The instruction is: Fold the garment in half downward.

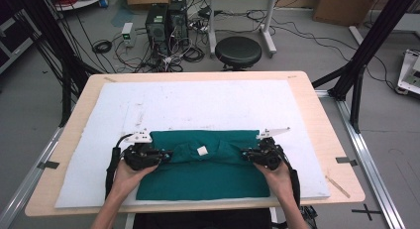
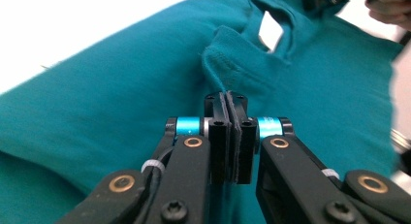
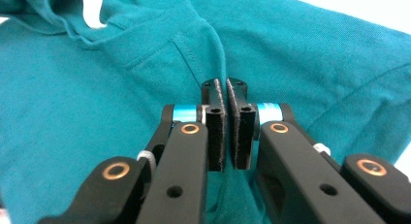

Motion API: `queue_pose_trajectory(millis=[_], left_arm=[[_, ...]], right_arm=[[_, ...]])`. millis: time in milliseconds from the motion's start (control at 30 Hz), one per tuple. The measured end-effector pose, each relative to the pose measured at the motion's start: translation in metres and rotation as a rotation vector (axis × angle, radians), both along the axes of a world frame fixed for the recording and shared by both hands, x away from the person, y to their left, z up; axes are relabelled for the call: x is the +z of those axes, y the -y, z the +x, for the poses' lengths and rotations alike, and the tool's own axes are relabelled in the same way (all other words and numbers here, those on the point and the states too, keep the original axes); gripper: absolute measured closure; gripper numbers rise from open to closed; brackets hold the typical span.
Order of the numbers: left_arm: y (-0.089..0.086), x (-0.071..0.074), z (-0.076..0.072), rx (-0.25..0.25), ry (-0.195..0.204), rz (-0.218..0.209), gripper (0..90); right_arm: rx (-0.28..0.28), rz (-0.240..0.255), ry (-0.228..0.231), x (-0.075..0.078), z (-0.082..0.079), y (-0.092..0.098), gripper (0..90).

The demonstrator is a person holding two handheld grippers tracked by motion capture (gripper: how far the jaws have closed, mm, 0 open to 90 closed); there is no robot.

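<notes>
Teal polo shirt [image 1: 203, 172]: lies folded on the white board [image 1: 198, 102] covering the wooden table [image 1: 327, 135], close to the table's near edge, midway between its side edges; collar bunched along the fold's far edge, white label [image 1: 202, 151] showing. Left gripper [image 1: 166, 154]: at the shirt's left side, jaws clenched on a pinch of teal fabric beside the collar. Right gripper [image 1: 243, 153]: at the shirt's right side, jaws clenched on a ridge of fabric, a thin slit between the pads. Person's hands enter from the near edge

Black tongs [image 2: 231, 136], cyan rollers, brass pivots
</notes>
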State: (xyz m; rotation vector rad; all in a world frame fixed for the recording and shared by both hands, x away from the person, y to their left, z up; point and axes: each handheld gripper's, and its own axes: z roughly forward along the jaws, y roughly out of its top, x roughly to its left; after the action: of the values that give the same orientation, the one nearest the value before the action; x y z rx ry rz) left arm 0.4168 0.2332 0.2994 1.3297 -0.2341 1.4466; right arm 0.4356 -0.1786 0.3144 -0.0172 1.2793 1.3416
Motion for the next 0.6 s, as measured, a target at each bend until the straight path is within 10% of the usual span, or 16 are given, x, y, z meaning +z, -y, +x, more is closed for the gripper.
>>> queue_pose_trajectory(millis=[367,600], left_arm=[[-0.002,-0.037,0.003,0.021,-0.034,0.074,87.7],[0.010,-0.028,0.003,0.003,-0.001,0.060,63.6]], right_arm=[[0.022,-0.067,-0.069,-0.036,0.014,0.016,86.8],[0.026,-0.083,-0.037,-0.031,0.003,0.001,56.3]])
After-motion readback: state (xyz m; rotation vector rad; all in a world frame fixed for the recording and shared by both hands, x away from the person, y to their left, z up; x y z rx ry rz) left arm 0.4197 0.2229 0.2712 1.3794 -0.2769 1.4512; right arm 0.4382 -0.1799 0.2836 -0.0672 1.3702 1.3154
